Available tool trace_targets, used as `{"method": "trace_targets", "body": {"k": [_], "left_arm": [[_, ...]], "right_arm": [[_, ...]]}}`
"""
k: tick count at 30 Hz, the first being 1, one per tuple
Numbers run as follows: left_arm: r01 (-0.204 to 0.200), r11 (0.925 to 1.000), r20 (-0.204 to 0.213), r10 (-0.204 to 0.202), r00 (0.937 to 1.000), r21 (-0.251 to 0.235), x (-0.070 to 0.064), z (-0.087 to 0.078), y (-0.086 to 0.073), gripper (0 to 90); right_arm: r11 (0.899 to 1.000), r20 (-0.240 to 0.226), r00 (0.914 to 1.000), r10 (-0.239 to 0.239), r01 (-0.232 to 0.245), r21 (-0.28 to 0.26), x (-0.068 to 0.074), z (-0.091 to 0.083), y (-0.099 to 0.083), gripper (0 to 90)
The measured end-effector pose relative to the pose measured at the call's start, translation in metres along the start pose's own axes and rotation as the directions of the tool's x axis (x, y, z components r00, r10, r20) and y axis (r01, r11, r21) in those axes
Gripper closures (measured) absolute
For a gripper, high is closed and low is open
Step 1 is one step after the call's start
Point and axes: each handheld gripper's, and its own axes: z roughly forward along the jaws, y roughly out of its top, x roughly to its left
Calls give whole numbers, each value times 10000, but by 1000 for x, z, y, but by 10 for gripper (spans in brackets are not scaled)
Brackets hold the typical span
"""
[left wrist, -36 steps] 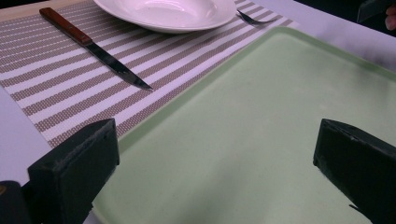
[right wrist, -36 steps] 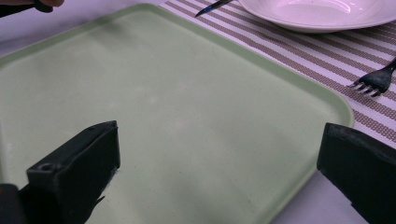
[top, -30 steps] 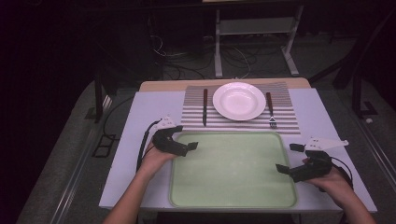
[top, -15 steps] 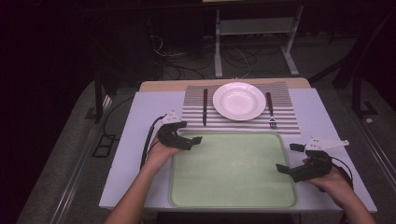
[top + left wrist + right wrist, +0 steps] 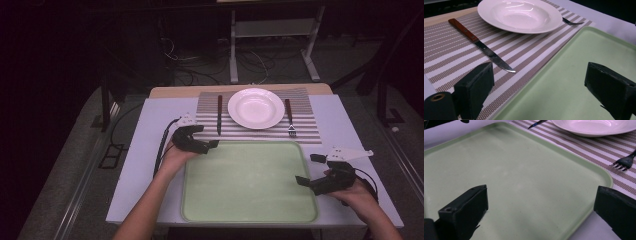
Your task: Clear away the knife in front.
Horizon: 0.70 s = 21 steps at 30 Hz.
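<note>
Our left tongs [image 5: 212, 145] gape empty at the green tray's [image 5: 250, 210] ten o'clock corner, angled toward the knife [image 5: 482, 46] on the striped placemat [image 5: 446, 60], likely the first pickup; our right tongs [image 5: 306, 169] wait open at three o'clock.

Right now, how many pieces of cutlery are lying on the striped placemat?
2. A wooden-handled steel knife lies left of the round white plate, and a dark-handled fork lies right of it, tines toward the pale green plastic tray. Anything under the plate would be hidden.
</note>
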Motion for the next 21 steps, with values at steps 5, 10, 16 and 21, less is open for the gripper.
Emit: {"method": "trace_targets", "body": {"k": [5,10,16,21], "left_arm": [[55,10000,-7,-55,10000,-52,4,5,4,136],[-2,10000,-63,2,10000,48,6,11,7,151],[87,9999,-126,-86,9999,74,14,17,11,199],[242,9996,-145,-240,9996,127,20,24,13,247]], "right_arm": [[10000,4,10000,11,-11,4,0,0,0,0],[10000,10,10000,25,-25,-4,0,0,0,0],[10000,-1,10000,27,-27,1,0,0,0,0],[10000,-37,10000,28,-28,-3,0,1,0,0]]}}
